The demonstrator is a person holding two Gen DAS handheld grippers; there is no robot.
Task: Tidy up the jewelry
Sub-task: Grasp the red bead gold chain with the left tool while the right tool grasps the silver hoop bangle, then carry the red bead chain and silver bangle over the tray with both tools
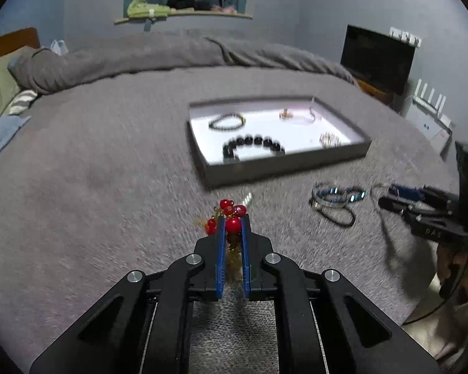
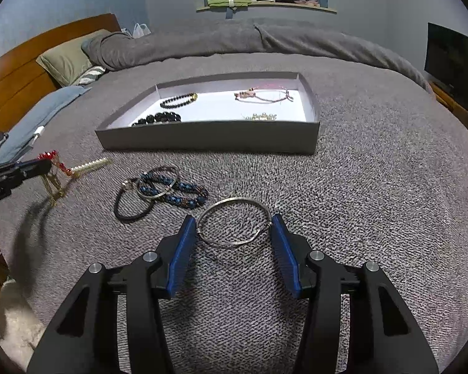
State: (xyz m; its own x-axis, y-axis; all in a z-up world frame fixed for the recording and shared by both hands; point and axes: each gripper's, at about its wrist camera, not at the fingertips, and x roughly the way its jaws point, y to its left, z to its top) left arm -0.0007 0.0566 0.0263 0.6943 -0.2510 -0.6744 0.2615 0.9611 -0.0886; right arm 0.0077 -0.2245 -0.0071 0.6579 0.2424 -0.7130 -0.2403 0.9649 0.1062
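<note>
Red-beaded gold piece [image 1: 231, 218] pinched near the tips of the left gripper [image 1: 233, 227], jaws clenched on it, a gold chain trailing down between the blue pads [image 1: 221, 249] and more hanging loose below. Seen lifted clear of the grey bedspread [image 1: 109, 171] from the right wrist view, well short of the shallow grey tray [image 1: 284, 163] ahead. Risky hold: only a bead and some chain gripped, so likely to slip out on a quick swing, or to snag its dangling tail on the tray's near wall when carried over.

Silver bangle [image 2: 234, 222] lying flat on the bedspread between the spread jaws of the right gripper [image 2: 233, 229], both pads just at its sides, nothing clamped yet. Thin hoop on soft pile: could pop upward or skate away under a squeeze, or get pressed into the nap.

Just beyond, a tangle of blue beaded bracelets [image 2: 177, 191], a dark cord loop [image 2: 131, 205] and another metal ring [image 2: 157, 182], overlapping; apt to come up together when one is pulled.

Inside the tray, black bead bracelets [image 1: 252, 145] and finer chains [image 1: 298, 115] spaced apart; careless dropping could knot them.
</note>
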